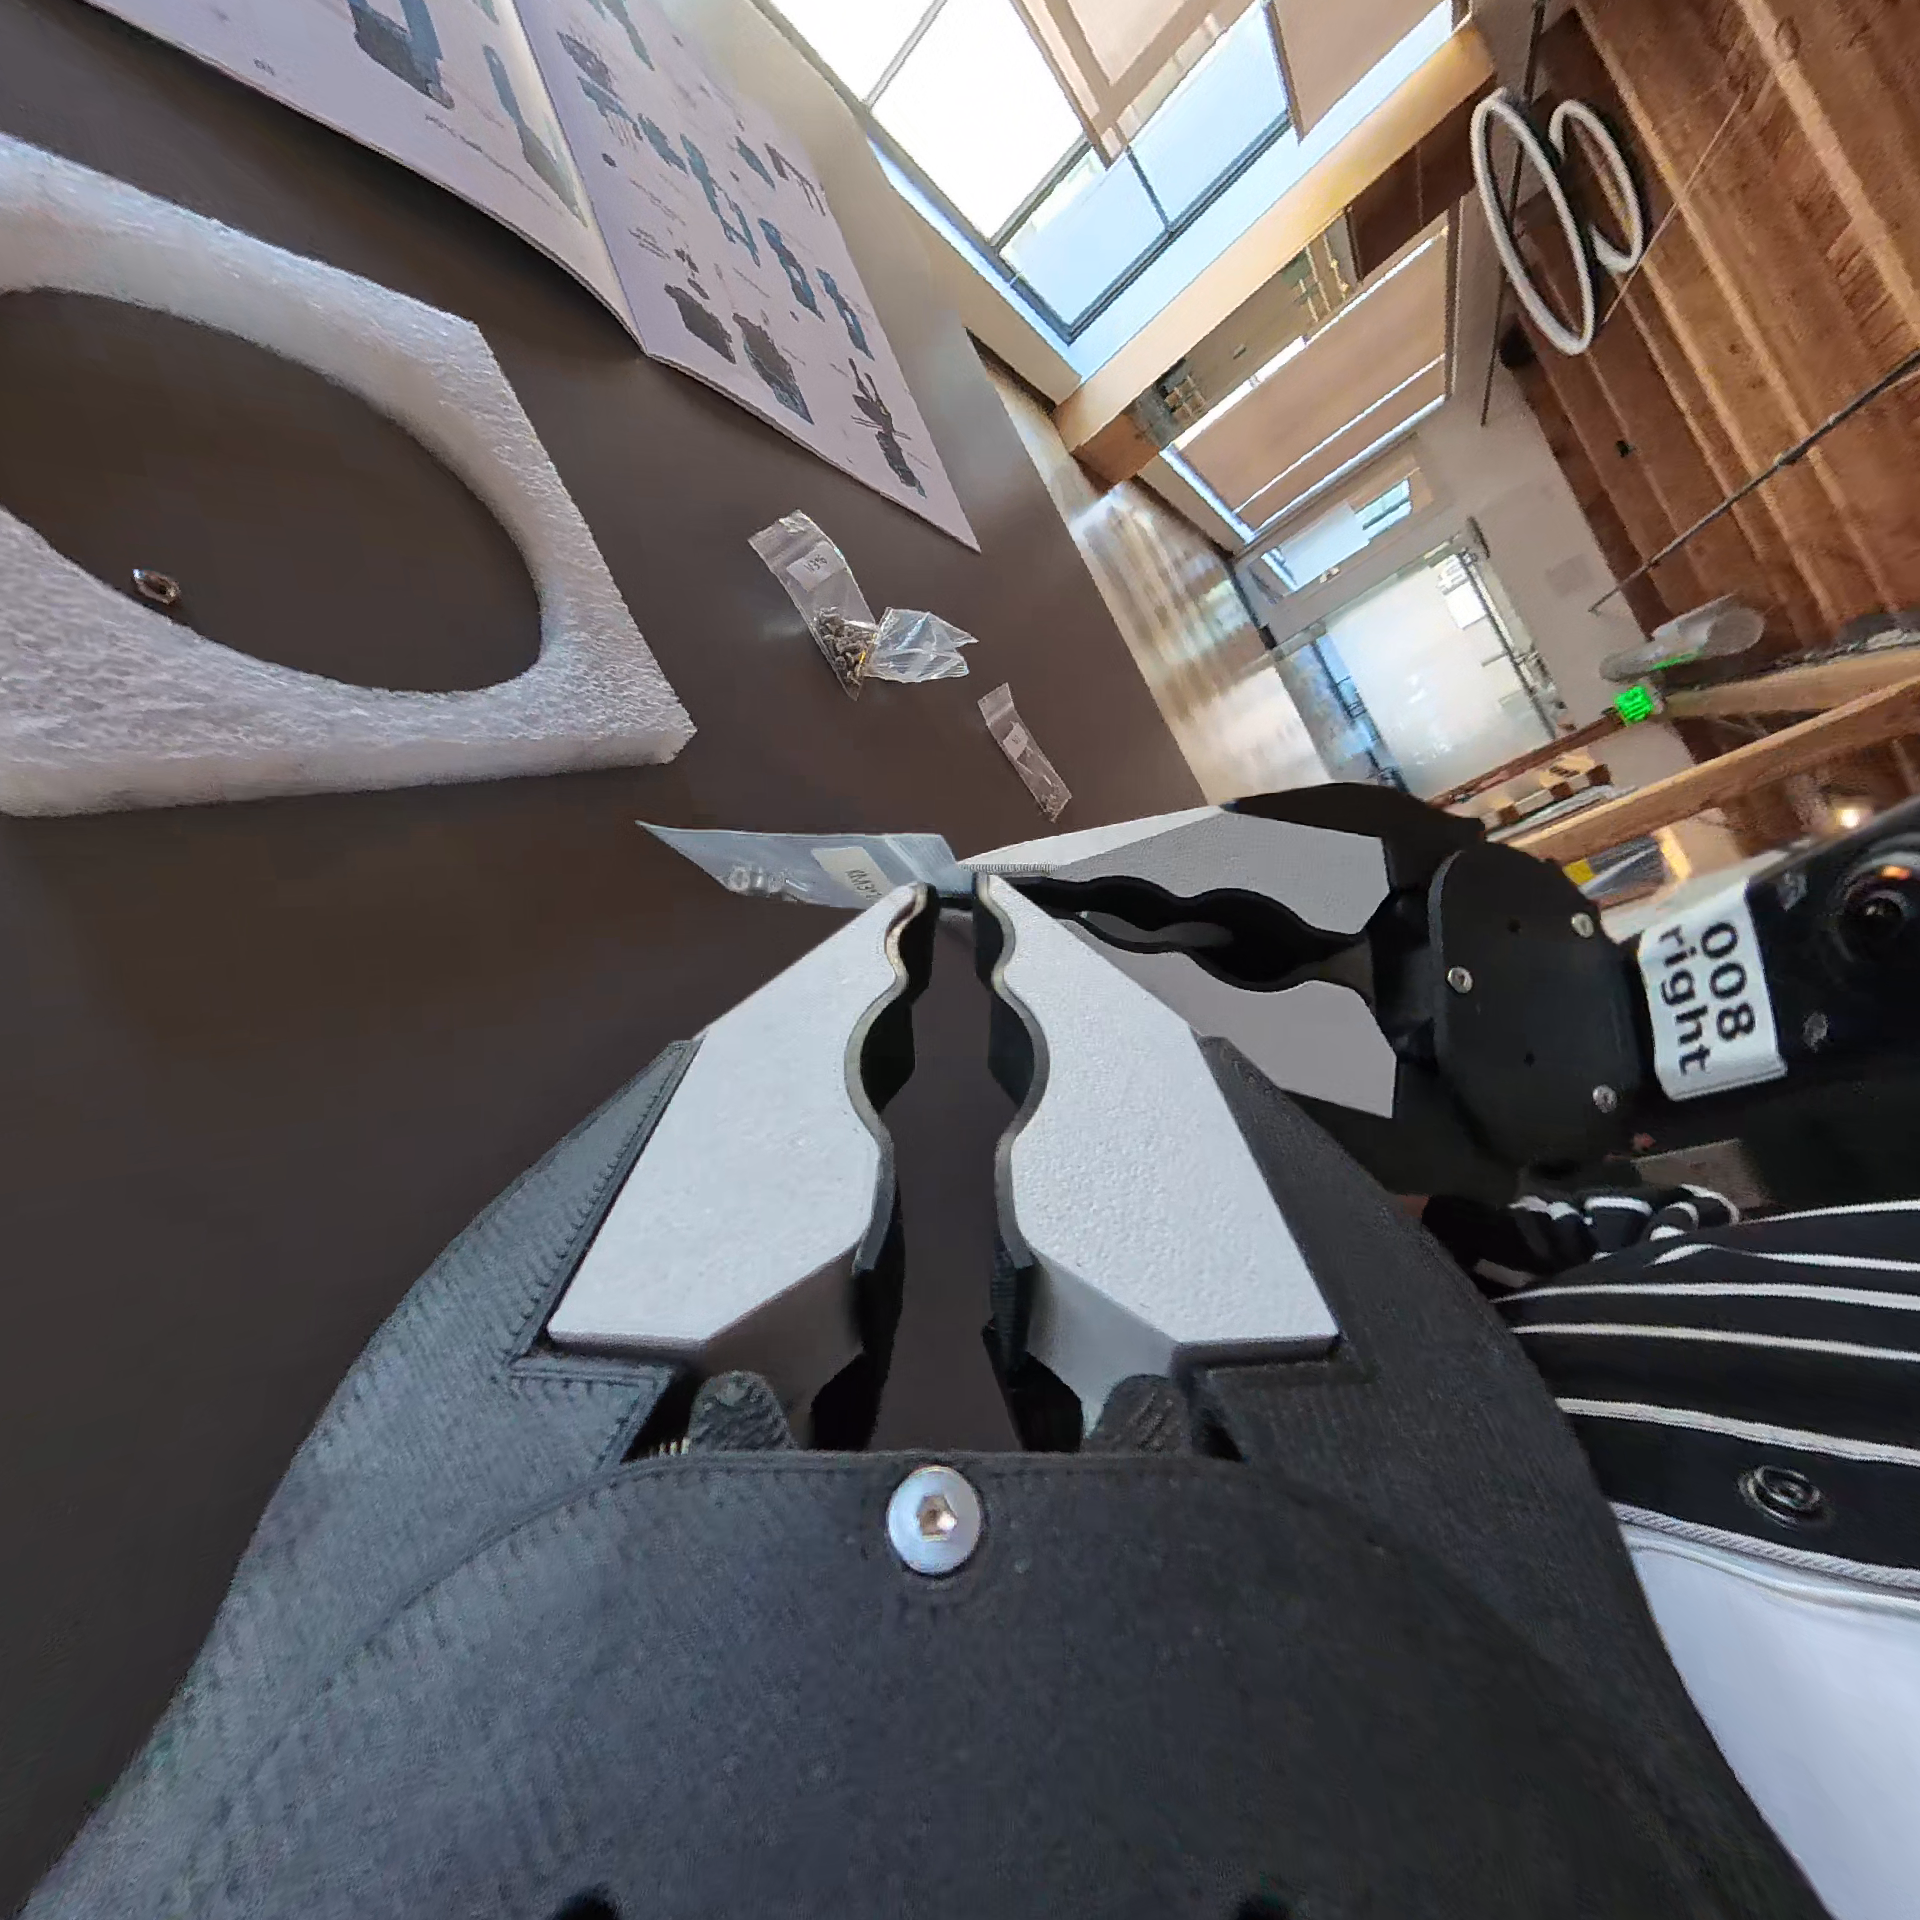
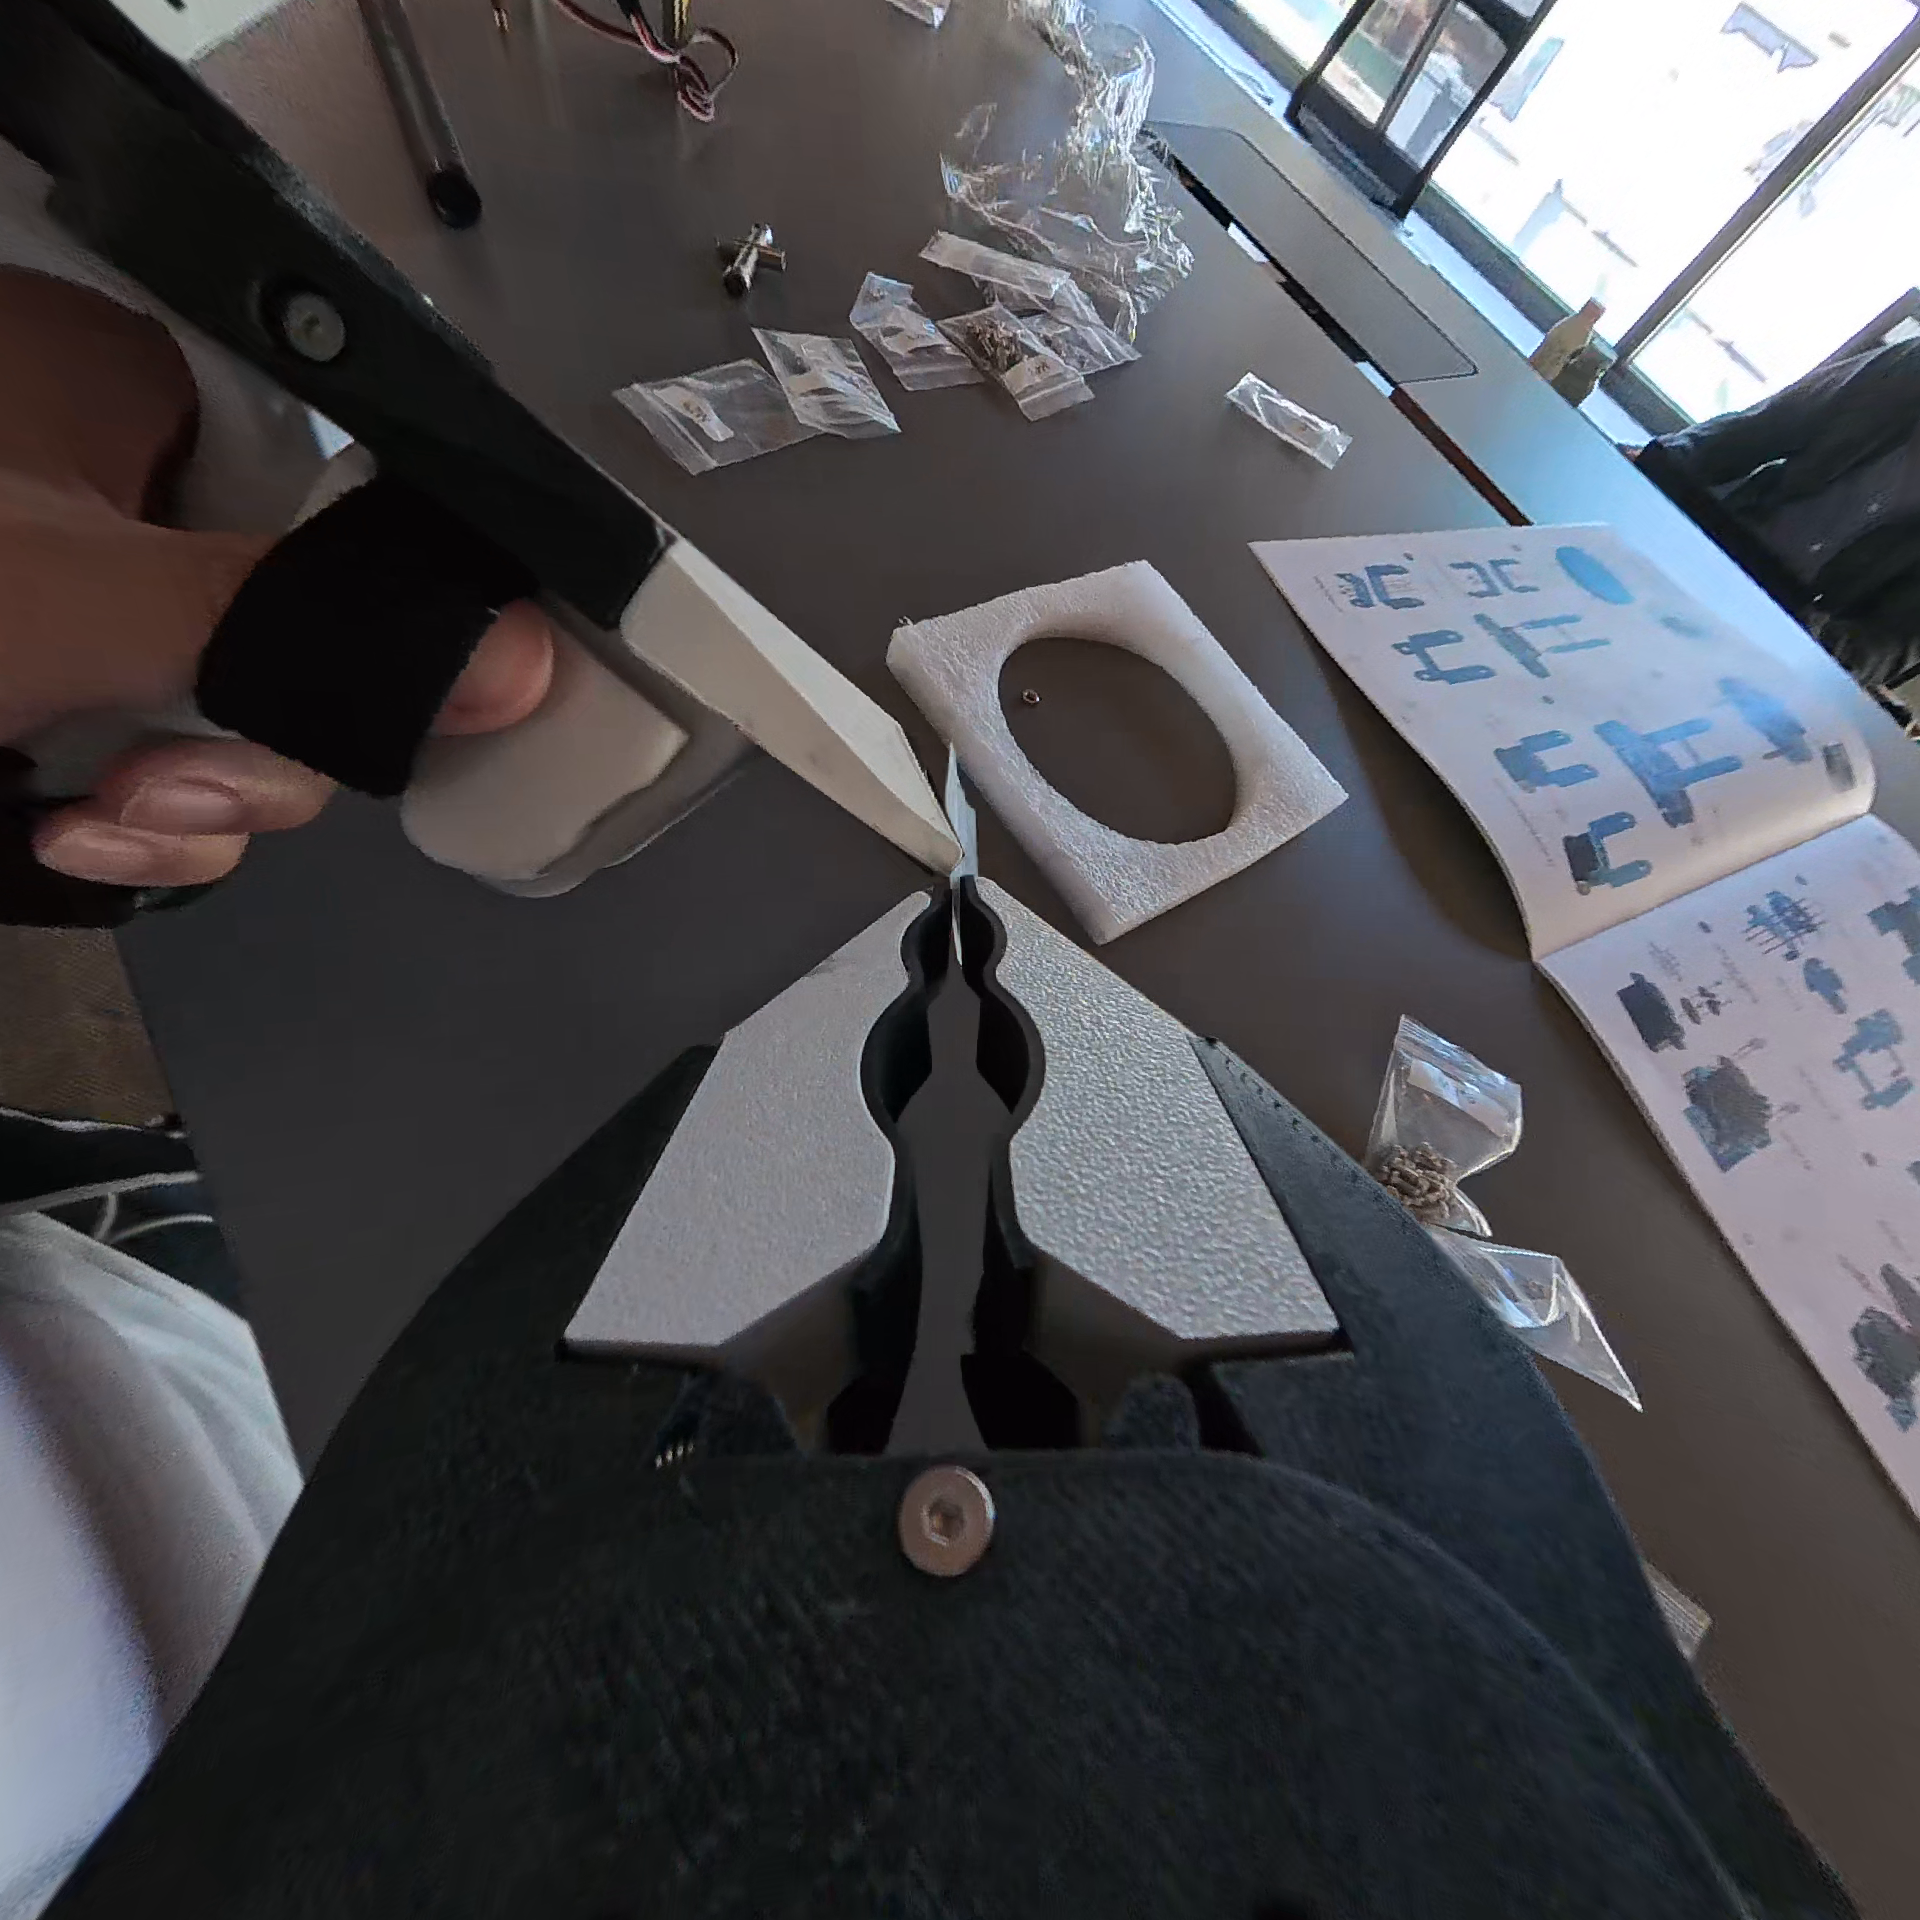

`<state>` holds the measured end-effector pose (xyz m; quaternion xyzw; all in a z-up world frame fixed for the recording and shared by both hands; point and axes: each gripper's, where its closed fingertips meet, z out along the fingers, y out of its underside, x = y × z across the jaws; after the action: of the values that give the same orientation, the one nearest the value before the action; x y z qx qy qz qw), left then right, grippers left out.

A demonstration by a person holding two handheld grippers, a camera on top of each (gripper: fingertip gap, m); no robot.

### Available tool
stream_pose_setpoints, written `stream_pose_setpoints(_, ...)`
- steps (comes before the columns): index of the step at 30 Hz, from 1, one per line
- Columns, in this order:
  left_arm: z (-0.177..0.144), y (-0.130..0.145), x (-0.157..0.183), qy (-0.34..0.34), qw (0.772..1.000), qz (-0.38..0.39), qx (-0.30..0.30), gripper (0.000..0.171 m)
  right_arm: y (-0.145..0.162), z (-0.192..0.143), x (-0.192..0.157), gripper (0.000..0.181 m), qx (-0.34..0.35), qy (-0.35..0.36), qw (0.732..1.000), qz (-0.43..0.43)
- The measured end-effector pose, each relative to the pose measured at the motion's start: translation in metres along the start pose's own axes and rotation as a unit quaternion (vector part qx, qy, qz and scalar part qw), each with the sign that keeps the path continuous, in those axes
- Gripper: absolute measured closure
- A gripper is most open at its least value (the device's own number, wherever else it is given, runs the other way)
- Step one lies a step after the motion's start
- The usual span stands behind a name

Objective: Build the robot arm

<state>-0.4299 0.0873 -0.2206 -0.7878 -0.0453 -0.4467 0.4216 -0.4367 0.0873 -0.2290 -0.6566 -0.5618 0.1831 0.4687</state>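
left wrist view: both tongs pinch small bag (image 1: 821, 868) | right: edge-on

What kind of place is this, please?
Probably an office or workshop space used for assembling a kit. On the dark table lie an open instruction booklet, small plastic bags of screws and a white foam packing piece; large windows stand behind.

both grippers share one build: a black ribbed printed body with a silver hex screw at its middle, and pale grey fingers (image 1: 790, 1122) with wavy black inner pads. the right gripper (image 1: 997, 883) carries a white label. the sleeve (image 1: 1704, 1340) looks black with white stripes, perhaps over white cloth.
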Motion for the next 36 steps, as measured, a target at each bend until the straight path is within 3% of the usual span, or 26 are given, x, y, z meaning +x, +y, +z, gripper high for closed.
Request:
stream_pose_setpoints(2, 0.0, 0.001, -0.001, 0.01, 1.0, -0.021, 0.001, 0.167, 0.002, 0.002, 0.0, 0.18, -0.006, 0.012, 1.0, -0.021)
stream_pose_setpoints(4, 0.0, 0.002, -0.002, 0.02, 0.999, -0.045, 0.003, 0.157, 0.001, 0.001, 0.001, 0.181, 0.0, 0.028, 0.999, -0.044)
stream_pose_setpoints(12, -0.004, -0.001, -0.005, 0.068, 0.987, -0.141, 0.029, 0.156, -0.005, 0.002, -0.001, 0.181, 0.016, 0.079, 0.988, -0.133)
stream_pose_setpoints(19, -0.008, -0.001, -0.007, 0.07, 0.986, -0.145, 0.038, 0.171, -0.002, 0.005, -0.005, 0.181, 0.014, 0.068, 0.991, -0.115)
stream_pose_setpoints(27, -0.006, 0.008, -0.013, 0.053, 0.992, -0.116, 0.015, 0.171, 0.003, 0.008, -0.018, 0.171, 0.027, -0.038, 0.998, 0.033)
stream_pose_setpoints(30, -0.004, 0.014, -0.018, 0.043, 0.993, -0.111, 0.0, 0.171, 0.006, 0.008, -0.023, 0.164, 0.025, -0.101, 0.987, 0.124)
stream_pose_setpoints(36, 0.002, 0.026, -0.024, 0.041, 0.992, -0.115, -0.02, 0.171, 0.015, 0.006, -0.02, 0.168, 0.022, -0.183, 0.95, 0.252)
